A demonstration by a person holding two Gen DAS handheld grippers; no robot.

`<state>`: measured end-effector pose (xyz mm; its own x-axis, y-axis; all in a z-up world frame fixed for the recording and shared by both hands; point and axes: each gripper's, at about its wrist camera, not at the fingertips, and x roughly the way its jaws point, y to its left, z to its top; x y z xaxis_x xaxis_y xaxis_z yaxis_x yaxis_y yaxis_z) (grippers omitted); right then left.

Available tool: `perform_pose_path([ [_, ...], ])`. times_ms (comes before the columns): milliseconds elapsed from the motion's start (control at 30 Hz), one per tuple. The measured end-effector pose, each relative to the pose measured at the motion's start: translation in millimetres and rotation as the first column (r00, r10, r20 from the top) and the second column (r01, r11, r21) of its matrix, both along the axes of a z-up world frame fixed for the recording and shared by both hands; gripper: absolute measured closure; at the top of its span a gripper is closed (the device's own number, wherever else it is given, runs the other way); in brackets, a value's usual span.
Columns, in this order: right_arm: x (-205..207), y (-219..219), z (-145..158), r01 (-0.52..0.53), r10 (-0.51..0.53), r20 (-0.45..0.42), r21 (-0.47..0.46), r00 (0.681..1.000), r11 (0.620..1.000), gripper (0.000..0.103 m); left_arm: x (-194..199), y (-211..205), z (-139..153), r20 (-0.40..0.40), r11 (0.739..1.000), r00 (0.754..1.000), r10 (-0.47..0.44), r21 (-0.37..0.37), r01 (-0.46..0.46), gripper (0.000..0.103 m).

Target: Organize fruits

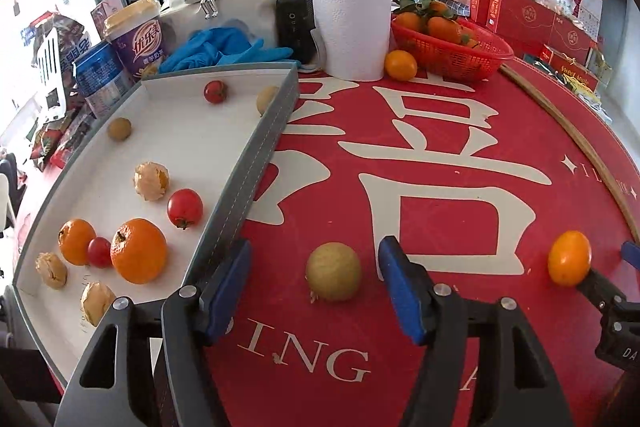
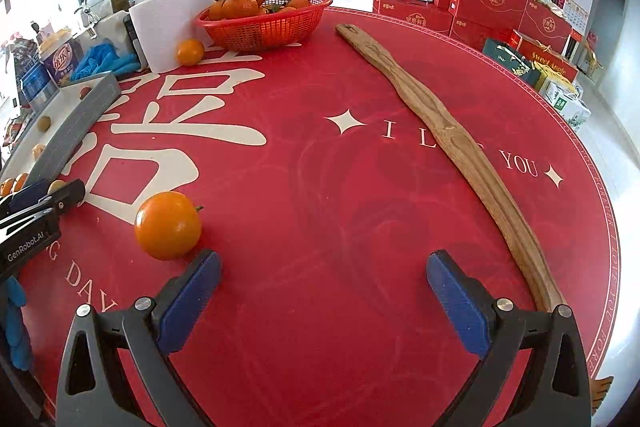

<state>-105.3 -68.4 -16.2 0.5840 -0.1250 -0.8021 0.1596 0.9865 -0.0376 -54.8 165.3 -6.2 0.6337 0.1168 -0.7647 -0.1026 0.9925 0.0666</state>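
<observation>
My left gripper has its jaws apart, and a small yellow-green fruit sits on the red tablecloth in the gap between the blue pads, closer to the right pad but touching neither as far as I can see. Just off my left finger runs the grey wall of the white tray, which stretches ahead and to the left of the tool. Inside it I count two oranges, three cherry tomatoes, a peeled segment cluster and several small tan fruits, all spread loosely on the tray floor. Further right of my left tool, an orange rests on the cloth next to the tip of the other tool. My right gripper also stands released, wide, with nothing between its pads, only bare cloth. That same orange lies just ahead and to the left of its left finger, outside the jaws, and I cannot tell whether it touches the pad. Off to the right of the right tool a long wooden stick runs away across the table. Far ahead of both tools stands a red basket holding leafy mandarins, with one loose orange beside it and a paper towel roll next to that.
</observation>
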Motion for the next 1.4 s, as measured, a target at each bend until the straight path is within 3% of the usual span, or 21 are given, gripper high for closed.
perform_pose_path([
  [233,0,0,0,0.0,0.0,0.0,0.0,1.0,1.0,0.0,0,1,0,0.0,1.0,1.0,-0.002,-0.001,0.002,0.032],
  [333,0,0,0,0.0,0.0,0.0,0.0,1.0,1.0,0.0,-4,-3,-1,-0.004,0.999,0.999,-0.037,-0.033,0.037,0.032],
  [433,0,0,0,0.0,0.0,0.0,0.0,1.0,1.0,0.0,-7,-13,0,-0.005,0.997,0.997,-0.078,-0.022,0.077,0.025],
  [600,0,0,0,0.0,0.0,0.0,0.0,1.0,1.0,0.0,0,-11,-5,-0.037,0.996,0.996,-0.082,-0.045,0.08,0.0],
  [1400,1,17,0,-0.041,0.041,-0.002,-0.006,0.999,0.999,0.0,0,-14,-6,-0.043,0.994,0.994,-0.1,-0.049,0.098,0.0],
])
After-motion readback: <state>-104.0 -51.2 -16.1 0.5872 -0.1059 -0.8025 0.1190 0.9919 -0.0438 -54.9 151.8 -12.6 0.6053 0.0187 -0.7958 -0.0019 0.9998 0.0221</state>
